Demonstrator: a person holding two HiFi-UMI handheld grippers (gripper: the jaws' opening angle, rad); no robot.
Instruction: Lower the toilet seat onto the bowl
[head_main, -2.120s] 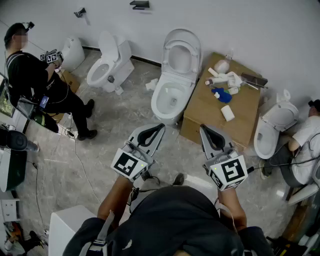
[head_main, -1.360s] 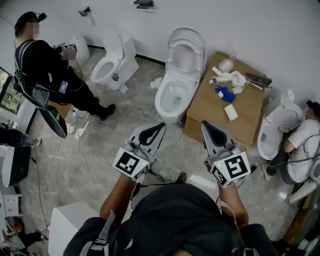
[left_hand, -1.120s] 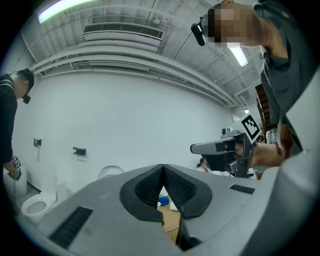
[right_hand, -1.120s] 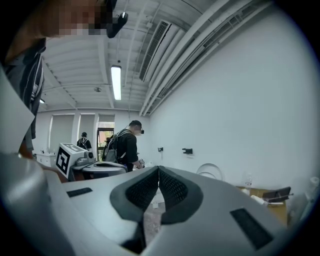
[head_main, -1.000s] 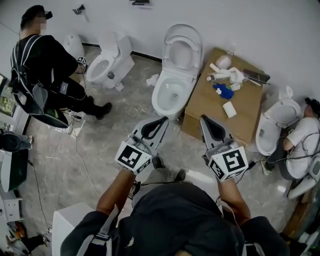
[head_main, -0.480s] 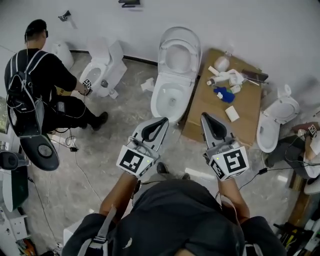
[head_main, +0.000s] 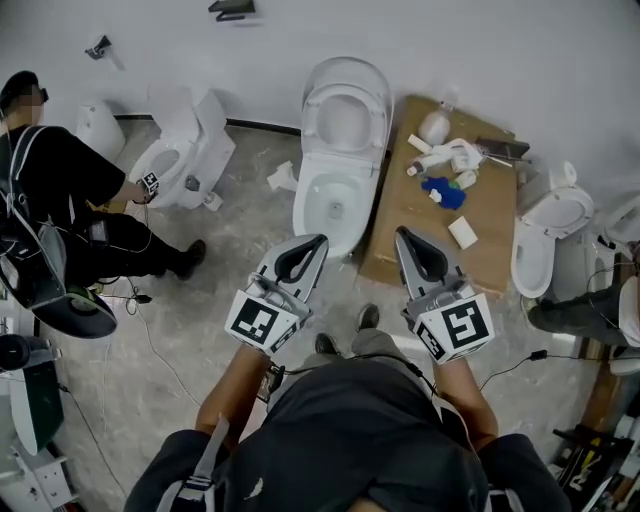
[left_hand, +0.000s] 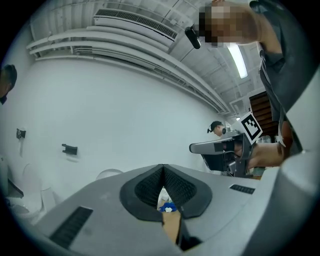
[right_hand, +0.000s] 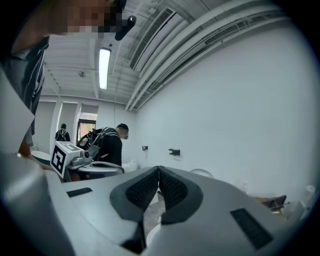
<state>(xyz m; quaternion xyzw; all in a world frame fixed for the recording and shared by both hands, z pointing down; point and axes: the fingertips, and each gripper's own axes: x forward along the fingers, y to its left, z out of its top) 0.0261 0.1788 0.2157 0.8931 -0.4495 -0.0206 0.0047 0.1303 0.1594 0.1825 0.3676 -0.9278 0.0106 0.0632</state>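
toilet seat (head_main: 343, 112) raised upright behind the bowl (head_main: 328, 205), ahead of and between both tongs, well apart from each. left tongs (head_main: 318, 241) pressed together, empty. right tongs (head_main: 400, 233) pressed together, empty, over the cardboard box (head_main: 420, 228) edge.

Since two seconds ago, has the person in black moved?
Yes: the person in black has moved toward the left toilet and now reaches to its bowl.

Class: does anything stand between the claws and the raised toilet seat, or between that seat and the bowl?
Nothing visible does. The left claw and right claw, both shut and empty, point at the toilet seat across open space; the bowl beneath it has a bare rim.
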